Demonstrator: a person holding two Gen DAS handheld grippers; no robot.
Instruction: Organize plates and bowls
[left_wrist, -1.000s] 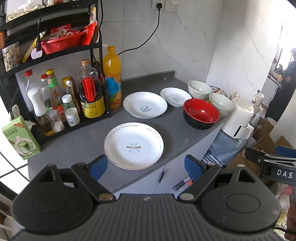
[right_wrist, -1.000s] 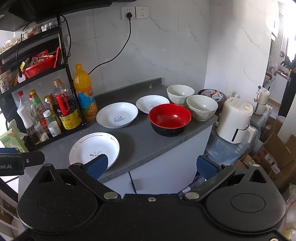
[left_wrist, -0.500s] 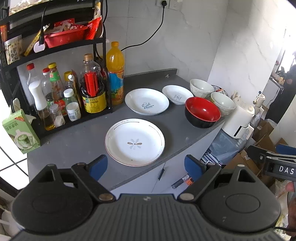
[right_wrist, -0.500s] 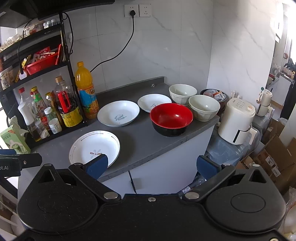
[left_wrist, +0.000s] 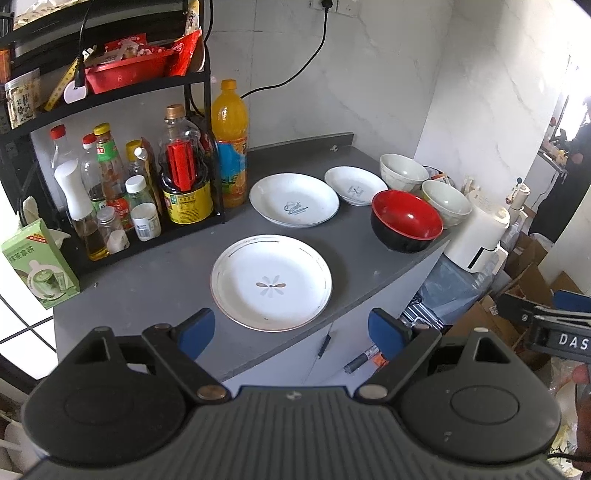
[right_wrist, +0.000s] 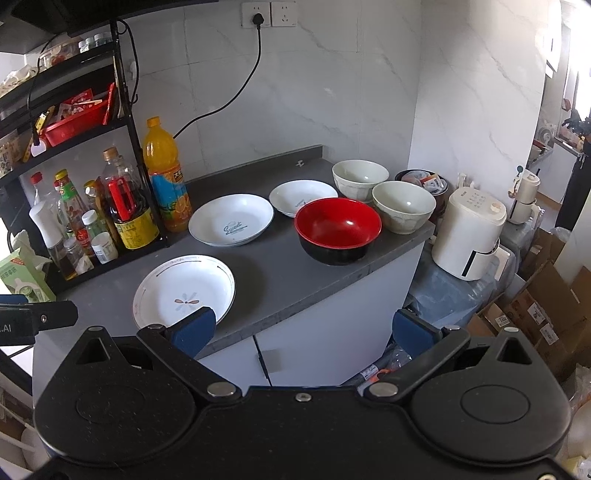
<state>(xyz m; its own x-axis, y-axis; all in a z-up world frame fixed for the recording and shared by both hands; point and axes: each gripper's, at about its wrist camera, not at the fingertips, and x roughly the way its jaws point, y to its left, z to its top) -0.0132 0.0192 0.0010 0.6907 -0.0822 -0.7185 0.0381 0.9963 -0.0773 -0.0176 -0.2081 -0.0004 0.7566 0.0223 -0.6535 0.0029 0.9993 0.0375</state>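
Observation:
On the grey counter (left_wrist: 155, 295) lies a white flower-marked plate (left_wrist: 271, 282) near the front edge; the right wrist view shows this plate (right_wrist: 184, 291) too. Behind it sit a white lettered plate (left_wrist: 294, 199) and a smaller white plate (left_wrist: 354, 184). A red bowl with a black outside (left_wrist: 406, 219) stands at the right, with two pale bowls (left_wrist: 402, 171) (left_wrist: 445, 197) behind it. My left gripper (left_wrist: 291, 330) hangs open just short of the flower plate. My right gripper (right_wrist: 301, 330) is open in front of the counter edge, holding nothing.
A black rack (left_wrist: 110, 96) with sauce bottles and an orange drink bottle (left_wrist: 229, 136) fills the counter's back left. A green carton (left_wrist: 38, 262) stands at the left edge. A white appliance (right_wrist: 469, 236) and cardboard boxes (right_wrist: 546, 302) sit lower on the right.
Both grippers have drifted slightly closer to the counter and a little higher; the dishes have not moved and both grippers stay open.

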